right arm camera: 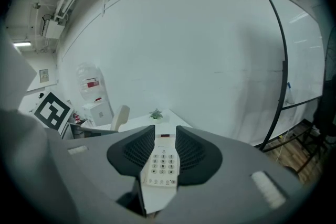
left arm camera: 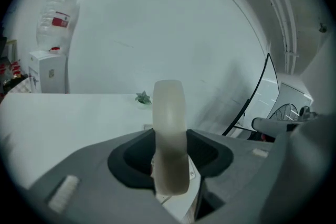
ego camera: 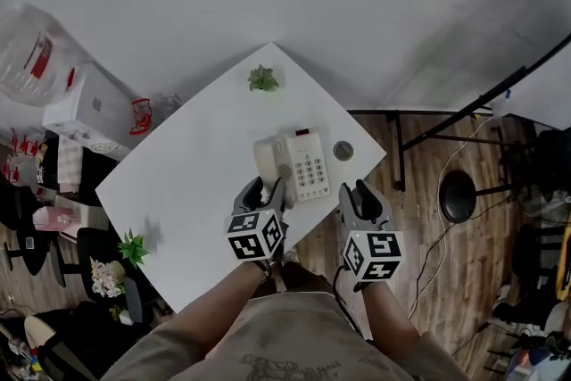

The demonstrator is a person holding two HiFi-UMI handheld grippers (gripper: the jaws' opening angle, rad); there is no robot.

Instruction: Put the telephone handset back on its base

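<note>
Handset (left arm camera: 169, 113) in L gripper (left arm camera: 170, 144)

A small green plant (ego camera: 262, 78) stands on the white table (ego camera: 192, 165).

I count one phone base (ego camera: 308, 167) and one handset (left arm camera: 169, 134). Two little green plants (ego camera: 262, 78) and one round disc (ego camera: 343, 150) are on my worktop (ego camera: 196, 158).

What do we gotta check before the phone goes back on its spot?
1. Handset gripped between left gripper jaws: ok.
2. Handset over the left side of the base: ok.
3. Handset touching the base: cannot tell.
4. Base flat on table: ok.
5. Right gripper jaws apart, holding nothing: ok.
6. Plant well away from the base: ok.
</note>
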